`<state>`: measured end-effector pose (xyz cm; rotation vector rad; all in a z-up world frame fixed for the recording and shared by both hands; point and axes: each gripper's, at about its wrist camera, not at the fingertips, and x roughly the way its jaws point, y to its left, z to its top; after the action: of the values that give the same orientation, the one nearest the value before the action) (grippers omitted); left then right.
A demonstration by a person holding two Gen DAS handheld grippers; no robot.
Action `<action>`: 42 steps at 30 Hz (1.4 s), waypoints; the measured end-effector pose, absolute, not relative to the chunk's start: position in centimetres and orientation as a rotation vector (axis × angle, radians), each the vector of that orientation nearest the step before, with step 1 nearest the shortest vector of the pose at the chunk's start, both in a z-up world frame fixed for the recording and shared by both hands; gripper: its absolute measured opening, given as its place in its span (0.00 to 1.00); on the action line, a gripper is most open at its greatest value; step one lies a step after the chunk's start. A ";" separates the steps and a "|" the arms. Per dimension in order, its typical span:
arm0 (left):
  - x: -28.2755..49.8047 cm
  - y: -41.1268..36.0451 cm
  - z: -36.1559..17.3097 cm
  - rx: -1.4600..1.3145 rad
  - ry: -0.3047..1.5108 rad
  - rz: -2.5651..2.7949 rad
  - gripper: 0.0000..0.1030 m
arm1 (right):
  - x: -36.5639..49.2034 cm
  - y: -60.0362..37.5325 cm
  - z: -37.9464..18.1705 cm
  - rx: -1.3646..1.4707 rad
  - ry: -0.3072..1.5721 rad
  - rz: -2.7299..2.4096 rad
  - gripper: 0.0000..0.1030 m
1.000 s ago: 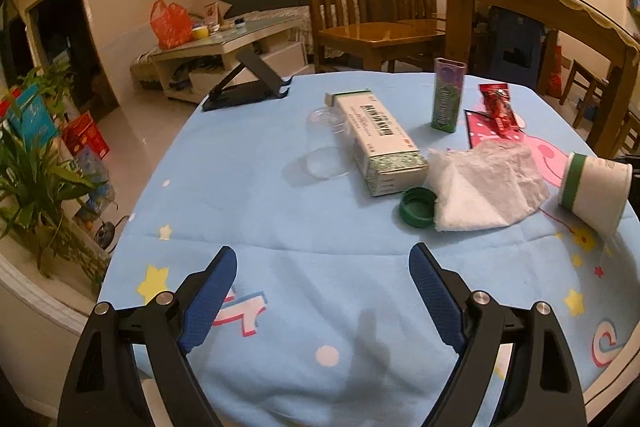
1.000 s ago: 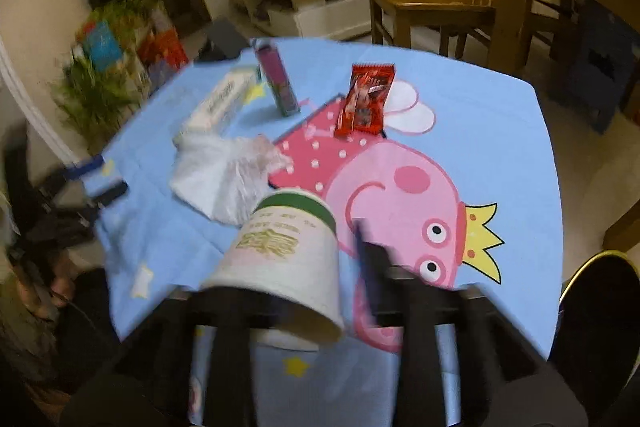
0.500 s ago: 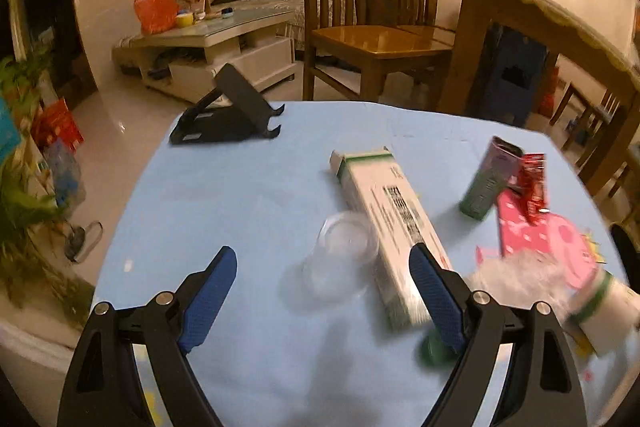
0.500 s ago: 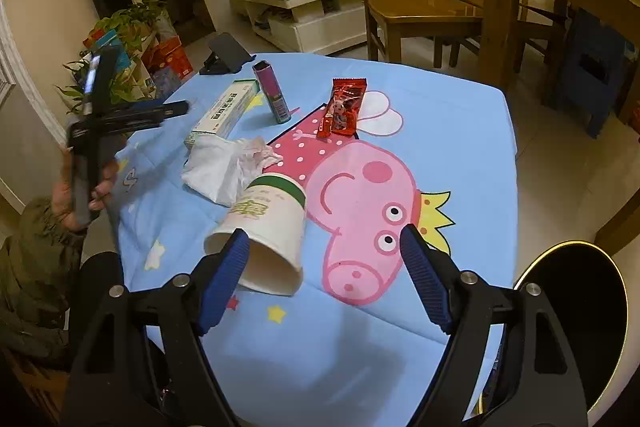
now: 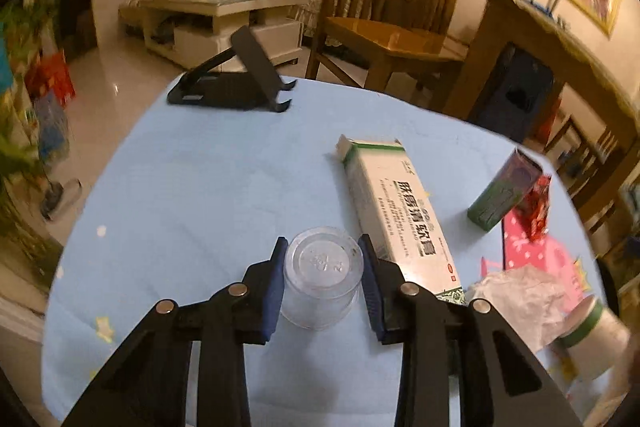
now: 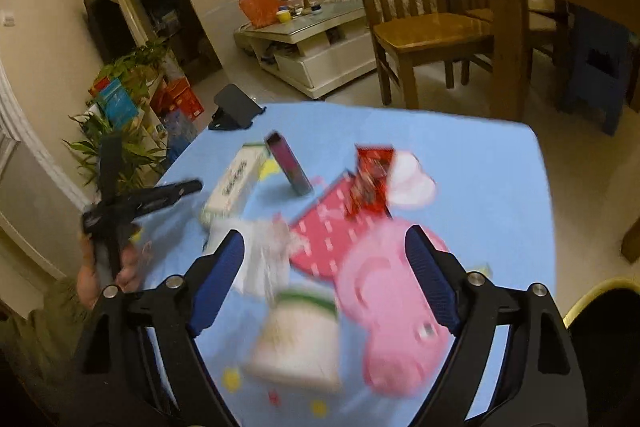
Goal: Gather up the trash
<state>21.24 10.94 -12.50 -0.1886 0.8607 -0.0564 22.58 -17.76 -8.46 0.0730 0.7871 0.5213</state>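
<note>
A clear plastic cup (image 5: 322, 263) stands upside down on the blue tablecloth (image 5: 208, 187). My left gripper (image 5: 322, 241) is closing on it, both pads touching its sides. To its right lie a long white-and-green box (image 5: 396, 215), a small green-purple box (image 5: 504, 195), a red wrapper (image 5: 538, 207), a crumpled tissue (image 5: 524, 299) and a paper cup (image 5: 596, 339). My right gripper (image 6: 324, 237) hangs above the table, jaws opening with nothing between them. The paper cup (image 6: 298, 339) lies blurred on its side below it, next to the tissue (image 6: 264, 259).
A black phone stand (image 5: 236, 83) sits at the table's far left corner. Wooden chairs (image 5: 384, 19) and a tall wooden table (image 6: 516, 7) stand behind. Plants (image 6: 120, 139) line the left side. A dark round container with a yellow rim (image 6: 600, 307) sits beside the table.
The left gripper moved forward to the clear cup and closed around it. The right gripper let go of the paper cup, opened wide and rose; the cup now lies on the table.
</note>
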 end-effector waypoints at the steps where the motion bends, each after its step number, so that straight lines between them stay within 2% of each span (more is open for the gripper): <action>1: 21.1 11.4 -12.5 -0.205 0.858 -0.063 0.32 | 23.5 -15.9 -8.2 0.028 0.784 0.520 0.79; 6: 20.9 12.0 -12.6 -0.207 0.847 -0.083 0.34 | 27.5 -7.7 -7.9 -0.166 0.770 0.476 0.79; 8: 21.1 12.1 -12.9 -0.201 0.855 -0.102 0.42 | 29.3 -5.6 -8.4 -0.201 0.808 0.441 0.76; 12: 21.6 11.9 -14.1 -0.145 0.876 -0.107 0.40 | 32.0 -3.2 -9.2 -0.249 0.923 0.357 0.72; 13: 21.6 12.0 -13.9 -0.149 0.877 -0.111 0.40 | 32.6 -2.7 -9.7 -0.245 0.973 0.359 0.67; 14: 21.8 12.1 -13.9 -0.154 0.878 -0.114 0.40 | 33.0 -2.4 -10.4 -0.248 1.013 0.361 0.46; 16: 21.8 12.4 -13.9 -0.176 0.879 -0.119 0.39 | 33.6 -1.9 -11.6 -0.257 1.076 0.361 0.20; 23: 19.8 13.7 -12.9 -0.192 0.853 -0.066 0.38 | 31.0 -5.6 -8.9 -0.042 1.034 0.476 0.19; 31: 15.3 11.5 -7.6 -0.200 0.753 -0.146 0.38 | 22.5 -16.5 -6.0 0.124 0.956 0.514 0.19; 35: 13.6 6.2 -4.7 -0.130 0.712 -0.224 0.39 | 17.6 -25.7 -6.2 0.312 0.868 0.450 0.19; 39: 11.8 -2.3 -2.6 0.002 0.678 -0.322 0.39 | 14.3 -35.2 -8.6 0.490 0.850 0.339 0.19; 42: 10.5 -9.1 -2.0 0.103 0.653 -0.392 0.39 | 12.8 -41.1 -8.2 0.521 0.809 0.229 0.19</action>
<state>10.49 -9.14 -1.99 0.1034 0.6526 -0.3919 12.81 -41.09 -8.15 0.5209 0.8090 0.2290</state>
